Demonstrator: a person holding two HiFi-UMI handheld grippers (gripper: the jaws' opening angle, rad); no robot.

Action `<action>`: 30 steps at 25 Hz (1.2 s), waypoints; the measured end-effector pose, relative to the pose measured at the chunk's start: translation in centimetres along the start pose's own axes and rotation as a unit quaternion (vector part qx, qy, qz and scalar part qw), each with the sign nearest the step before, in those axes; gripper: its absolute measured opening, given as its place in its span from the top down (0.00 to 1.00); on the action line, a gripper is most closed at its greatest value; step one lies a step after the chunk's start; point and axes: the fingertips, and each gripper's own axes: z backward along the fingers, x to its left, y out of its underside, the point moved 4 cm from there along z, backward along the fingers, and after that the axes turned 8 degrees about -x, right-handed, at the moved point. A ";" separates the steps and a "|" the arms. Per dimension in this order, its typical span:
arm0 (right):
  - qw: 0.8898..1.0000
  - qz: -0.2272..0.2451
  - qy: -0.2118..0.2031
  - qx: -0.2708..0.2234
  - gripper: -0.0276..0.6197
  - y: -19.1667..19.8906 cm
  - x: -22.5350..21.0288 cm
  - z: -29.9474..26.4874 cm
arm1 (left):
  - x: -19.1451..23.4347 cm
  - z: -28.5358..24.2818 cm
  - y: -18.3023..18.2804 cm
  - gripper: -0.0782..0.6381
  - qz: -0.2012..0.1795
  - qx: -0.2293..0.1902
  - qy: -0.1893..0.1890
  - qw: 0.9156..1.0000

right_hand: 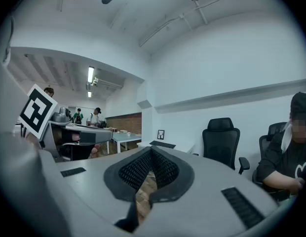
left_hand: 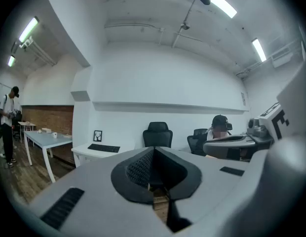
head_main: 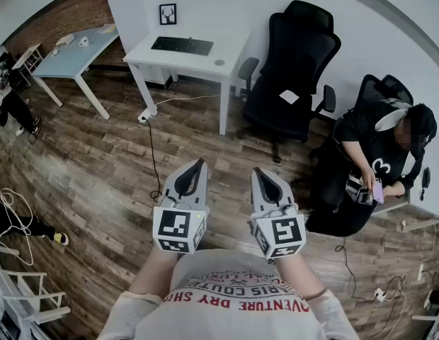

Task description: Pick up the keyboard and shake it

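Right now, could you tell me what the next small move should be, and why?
Probably step forward toward the white desk, since the keyboard lies on it well beyond both grippers. The left gripper and right gripper are held level over the wooden floor, jaws shut and empty, so they would likely need opening on the way.

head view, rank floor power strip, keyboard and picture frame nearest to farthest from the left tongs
1. power strip, on the floor by the white desk leg
2. keyboard, on the desk
3. picture frame, behind it, against the wall
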 end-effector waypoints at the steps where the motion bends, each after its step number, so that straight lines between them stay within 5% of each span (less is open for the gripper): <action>1: 1.000 -0.002 -0.002 0.001 0.92 0.0 0.1 -0.2 | 0.2 -0.1 0.0 0.85 0.000 0.001 0.001 1.000; 18: 0.998 -0.049 0.017 0.025 0.92 2.0 0.4 -6.0 | 5.9 -2.8 2.0 0.85 0.032 0.024 -0.009 0.999; 30: 0.995 -0.094 0.012 0.037 0.92 3.1 7.9 -21.1 | 23.5 -5.4 2.8 0.85 0.059 0.027 0.003 0.998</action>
